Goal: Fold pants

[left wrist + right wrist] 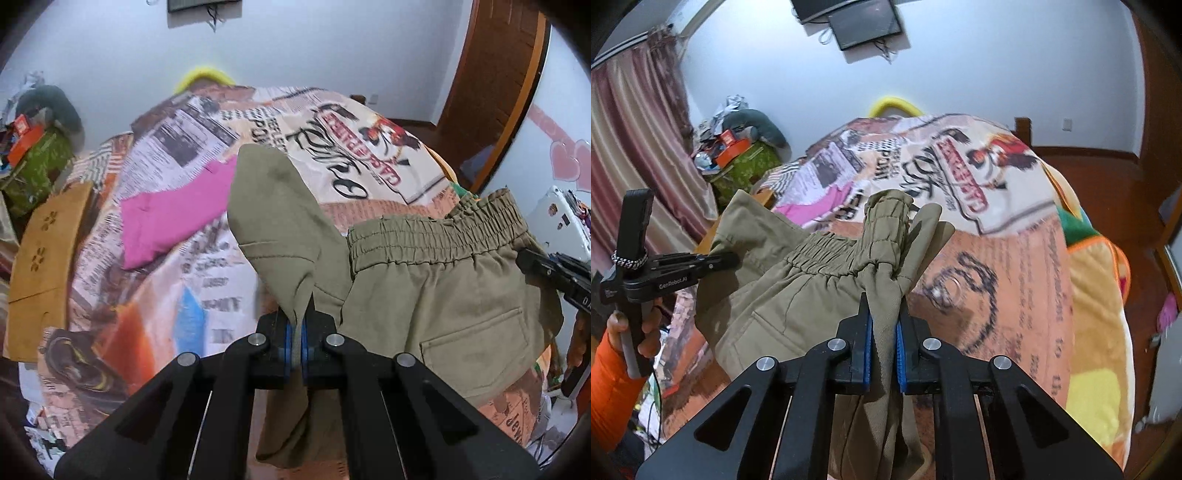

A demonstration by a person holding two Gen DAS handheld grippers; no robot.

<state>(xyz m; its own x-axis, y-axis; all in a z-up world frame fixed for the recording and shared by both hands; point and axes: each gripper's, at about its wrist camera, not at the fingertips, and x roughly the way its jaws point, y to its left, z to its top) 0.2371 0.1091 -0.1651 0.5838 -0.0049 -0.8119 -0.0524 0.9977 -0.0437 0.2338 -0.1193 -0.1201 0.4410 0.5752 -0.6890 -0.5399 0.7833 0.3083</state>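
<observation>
Olive pants [443, 295] with a gathered elastic waistband [436, 236] and a back pocket hang in the air over the bed, stretched between both grippers. My left gripper [295, 325] is shut on a bunched edge of the fabric, which spills over and below its blue pads. In the right wrist view my right gripper [884, 314] is shut on the waistband end of the pants [783, 295]. From each camera the other gripper is seen clamped on the far side of the cloth: the right gripper [526, 260] and the left gripper [731, 259].
A newspaper-print blanket [177, 155] covers the bed, with a pink garment [173, 218] lying on it. A cardboard box [44, 251] stands at the left. A hand in an orange sleeve [613, 387] holds the left gripper. A cluttered pile [738, 147] sits by the curtain.
</observation>
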